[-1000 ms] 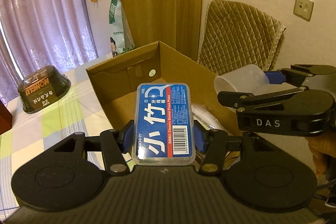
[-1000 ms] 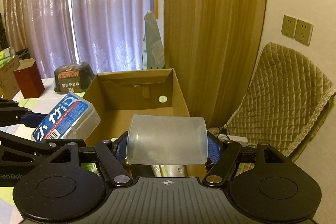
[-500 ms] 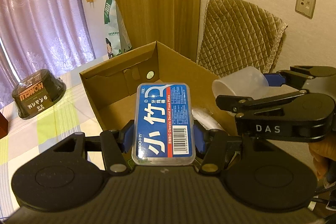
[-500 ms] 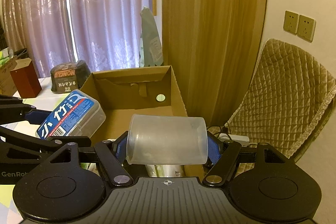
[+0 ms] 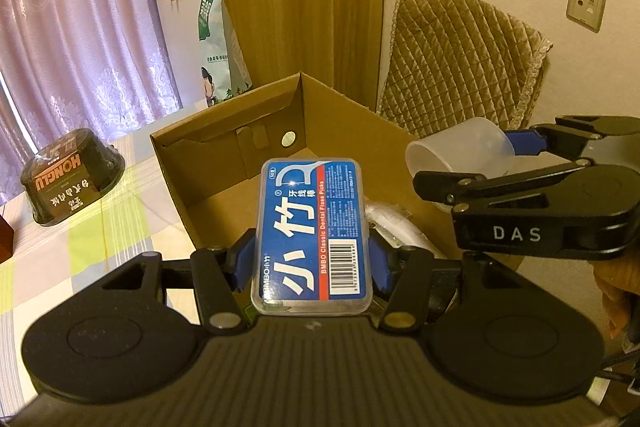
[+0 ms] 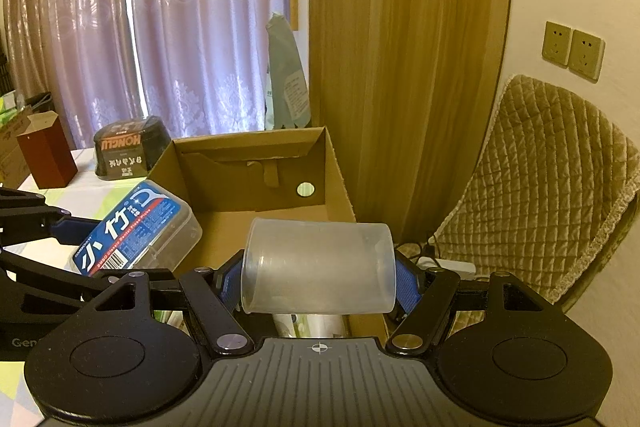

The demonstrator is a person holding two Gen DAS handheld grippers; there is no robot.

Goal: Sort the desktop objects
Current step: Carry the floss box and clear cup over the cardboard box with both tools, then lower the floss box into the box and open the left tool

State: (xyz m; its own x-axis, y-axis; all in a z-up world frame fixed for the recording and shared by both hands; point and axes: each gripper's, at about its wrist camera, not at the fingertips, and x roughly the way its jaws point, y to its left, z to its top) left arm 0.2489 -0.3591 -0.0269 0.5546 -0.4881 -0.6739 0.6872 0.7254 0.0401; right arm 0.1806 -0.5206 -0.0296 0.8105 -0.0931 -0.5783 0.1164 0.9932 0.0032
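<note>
From the left wrist, the cardboard box (image 5: 256, 147) had slid lower since a second earlier; the left gripper (image 5: 312, 259) clenched the floss-pick case (image 5: 312, 231), presumably to drop it in. From the right wrist, the right gripper (image 6: 319, 283) clamped the translucent cup (image 6: 319, 267) sideways, box at twelve o'clock.

Warm, dim indoor light, sharp focus.
Daylight glows through the curtains (image 6: 168, 39); fisheye bends edges, corners vignette black.

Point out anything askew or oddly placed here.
The dark HONGLU bowl sits upside down on the checked tablecloth, its lettering inverted. The translucent plastic cup lies sideways in the right gripper. Nothing looks spilled or damaged.
</note>
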